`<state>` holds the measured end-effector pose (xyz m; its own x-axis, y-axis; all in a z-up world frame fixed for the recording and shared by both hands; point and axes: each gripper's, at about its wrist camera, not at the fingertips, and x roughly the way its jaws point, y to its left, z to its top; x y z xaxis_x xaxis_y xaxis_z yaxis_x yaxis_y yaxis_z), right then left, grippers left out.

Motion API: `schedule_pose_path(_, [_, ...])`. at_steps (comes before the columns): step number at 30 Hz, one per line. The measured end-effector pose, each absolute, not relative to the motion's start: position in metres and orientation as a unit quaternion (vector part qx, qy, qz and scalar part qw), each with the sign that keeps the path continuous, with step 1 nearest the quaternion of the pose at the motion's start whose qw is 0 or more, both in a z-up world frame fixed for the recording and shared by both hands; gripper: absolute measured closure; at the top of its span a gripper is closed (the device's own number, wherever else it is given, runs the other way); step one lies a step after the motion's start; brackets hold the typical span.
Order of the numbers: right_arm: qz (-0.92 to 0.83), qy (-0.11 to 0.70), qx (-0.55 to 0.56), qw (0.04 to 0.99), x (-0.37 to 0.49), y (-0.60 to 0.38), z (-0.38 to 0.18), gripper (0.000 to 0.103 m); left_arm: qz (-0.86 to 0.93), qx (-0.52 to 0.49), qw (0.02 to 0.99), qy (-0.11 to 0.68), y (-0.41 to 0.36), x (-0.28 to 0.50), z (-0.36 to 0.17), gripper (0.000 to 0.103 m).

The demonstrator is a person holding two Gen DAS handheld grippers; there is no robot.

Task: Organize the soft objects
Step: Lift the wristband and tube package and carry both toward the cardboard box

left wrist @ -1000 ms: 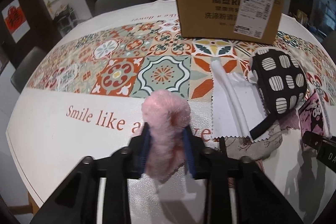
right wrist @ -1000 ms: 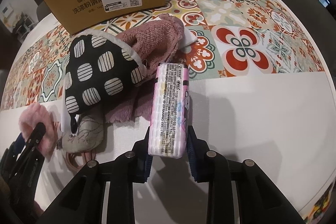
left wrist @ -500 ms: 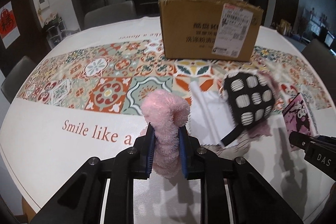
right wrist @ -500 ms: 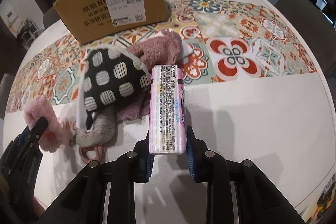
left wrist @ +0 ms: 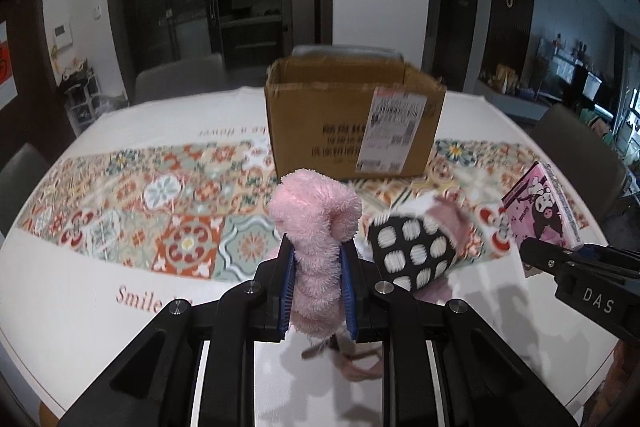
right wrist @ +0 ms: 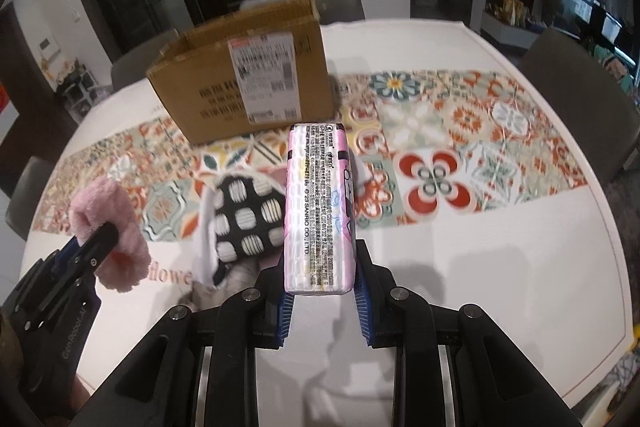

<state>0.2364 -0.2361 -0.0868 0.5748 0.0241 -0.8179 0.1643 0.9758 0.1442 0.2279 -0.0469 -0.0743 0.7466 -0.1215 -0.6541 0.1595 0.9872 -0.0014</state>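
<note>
Both loads are up off the worktop (left wrist: 80, 287). My left gripper (left wrist: 316, 291) is clamped on the pink fluffy piece (left wrist: 316, 227); my right gripper (right wrist: 322, 301) is closed on the tissue pack (right wrist: 318, 211). The open box (left wrist: 352, 119) sits at 12 o'clock, and I cannot see its contents. The dotted pouch (right wrist: 244, 219) and other cloths lie unsorted at 10 o'clock of the right gripper. I judge sorting is at an early stage.

Box (left wrist: 354, 123) at table (left wrist: 72, 291) rear; pouch (left wrist: 412, 255) before box, on cloth pile (right wrist: 224, 287).
</note>
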Motion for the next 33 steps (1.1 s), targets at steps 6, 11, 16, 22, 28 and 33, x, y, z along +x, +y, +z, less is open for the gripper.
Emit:
schedule_pose_path(6, [-0.024,0.422,0.095,0.901,0.238,-0.233,-0.060,0.075,-0.076,0.030,0.945,0.318,-0.047,0.229,-0.049,0.081])
schedule_pose_path(11, [-0.010,0.400,0.094,0.912,0.242,-0.232,-0.045,0.075,-0.080,0.033,0.951,0.298,-0.050,0.234,-0.032,0.081])
schedule_pose_path(16, [0.001,0.384,0.096,0.918,0.250,-0.234,-0.034,0.075,-0.082,0.036,0.958,0.274,-0.051,0.244,-0.014,0.081])
schedule_pose_path(22, [0.016,0.358,0.100,0.928,0.265,-0.235,-0.018,0.075,-0.083,0.037,0.966,0.241,-0.052,0.259,0.006,0.081])
schedule_pose_path(28, [0.018,0.335,0.110,0.936,0.283,-0.237,-0.003,0.075,-0.080,0.034,0.972,0.218,-0.051,0.276,0.020,0.081])
schedule_pose_path(33, [0.022,0.321,0.112,0.940,0.299,-0.238,0.007,0.075,-0.076,0.035,0.975,0.206,-0.050,0.290,0.028,0.081])
